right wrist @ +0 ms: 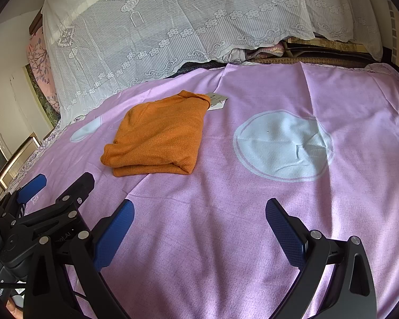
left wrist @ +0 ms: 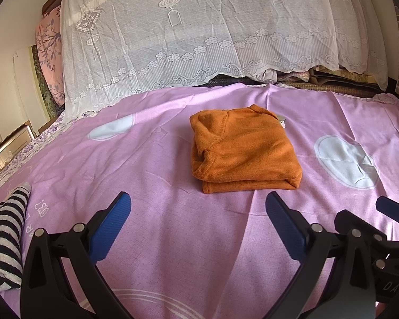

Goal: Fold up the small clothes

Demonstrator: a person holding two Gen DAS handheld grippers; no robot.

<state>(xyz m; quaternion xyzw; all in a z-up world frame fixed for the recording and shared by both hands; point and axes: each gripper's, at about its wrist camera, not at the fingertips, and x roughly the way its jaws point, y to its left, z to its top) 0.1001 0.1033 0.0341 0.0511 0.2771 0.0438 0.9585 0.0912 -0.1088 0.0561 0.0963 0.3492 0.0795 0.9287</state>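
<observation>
An orange knit garment (left wrist: 242, 148) lies folded into a compact rectangle on the pink bedsheet (left wrist: 173, 239), with a white tag at its far corner. In the right wrist view the same orange garment (right wrist: 157, 135) sits left of centre, its tag (right wrist: 216, 101) sticking out. My left gripper (left wrist: 198, 202) is open, just short of the garment's near edge, nothing between its blue pads. My right gripper (right wrist: 199, 210) is open too, hovering over bare sheet to the right of and nearer than the garment. The left gripper (right wrist: 58, 180) shows at the lower left of the right wrist view.
A black-and-white striped garment (left wrist: 5, 239) lies at the sheet's left edge. A white lace cover (left wrist: 199, 40) drapes over piled bedding at the back. A metal bed rail (left wrist: 10, 143) runs along the left side. White round prints (right wrist: 282, 146) mark the sheet.
</observation>
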